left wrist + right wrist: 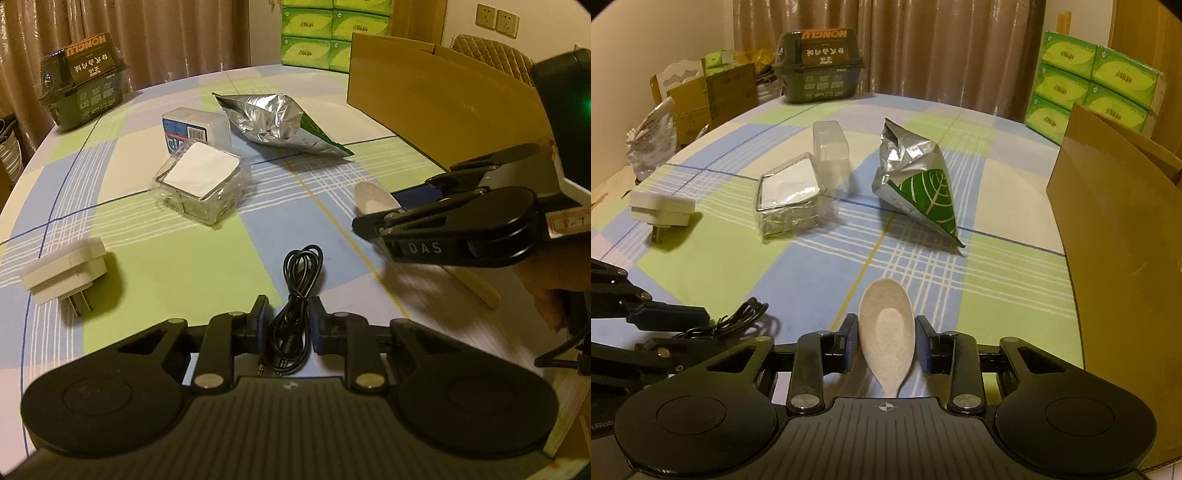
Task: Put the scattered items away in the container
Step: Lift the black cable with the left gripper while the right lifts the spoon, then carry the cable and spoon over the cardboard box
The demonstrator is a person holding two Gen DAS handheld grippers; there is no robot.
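A coiled black audio cable lies on the checked tablecloth between the fingers of my left gripper, whose jaws stand open on either side of it. A beige spoon lies between the fingers of my right gripper, whose jaws stand apart beside its bowl. The spoon and right gripper also show in the left wrist view. The cardboard box stands at the right. On the table lie a white plug adapter, a clear box with a white pad, a clear plastic case and a foil bag.
A dark green Honglu box sits at the table's far edge. Green tissue packs are stacked behind the cardboard box. Cartons and bags stand beyond the table's left edge. Curtains hang behind.
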